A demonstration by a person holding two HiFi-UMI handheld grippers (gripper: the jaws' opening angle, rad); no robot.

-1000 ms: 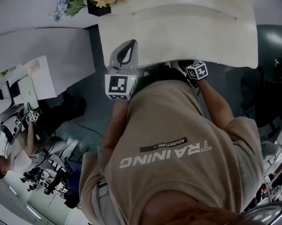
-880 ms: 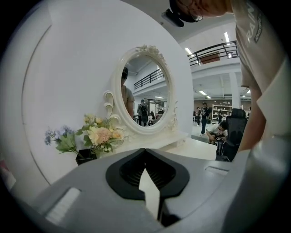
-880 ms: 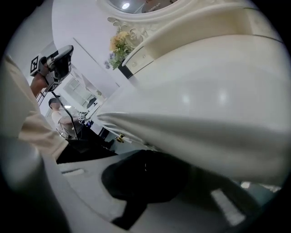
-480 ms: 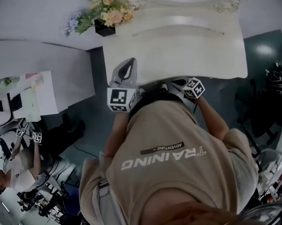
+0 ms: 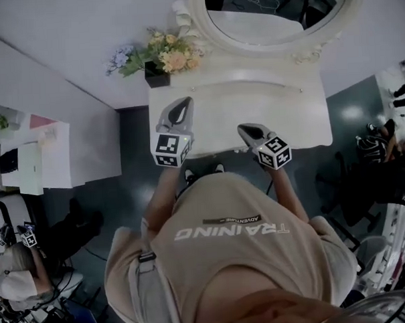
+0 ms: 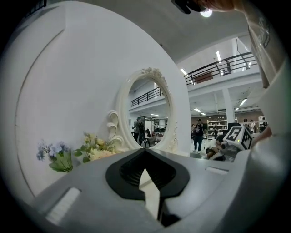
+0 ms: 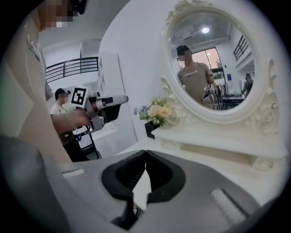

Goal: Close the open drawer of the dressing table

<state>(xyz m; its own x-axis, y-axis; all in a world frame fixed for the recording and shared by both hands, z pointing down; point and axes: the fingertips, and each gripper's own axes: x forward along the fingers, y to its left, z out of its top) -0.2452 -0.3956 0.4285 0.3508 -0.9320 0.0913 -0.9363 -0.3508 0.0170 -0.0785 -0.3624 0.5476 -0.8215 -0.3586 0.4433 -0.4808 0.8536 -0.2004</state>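
Flowers (image 5: 162, 59) are sitting at the table's (image 5: 301, 116) 10 o'clock corner. Both clenched on nothing, left gripper (image 5: 180, 103) and right gripper (image 5: 245, 129) are hovering over its near edge, mirror (image 5: 276, 14) at 12. Drawer's hiding from view.

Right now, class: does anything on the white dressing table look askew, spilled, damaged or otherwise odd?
Nothing stands out. The white dressing table looks unmarked, the flower bouquet in its black pot stands upright at its back left corner, and the oval white-framed mirror looks intact. No open drawer shows.
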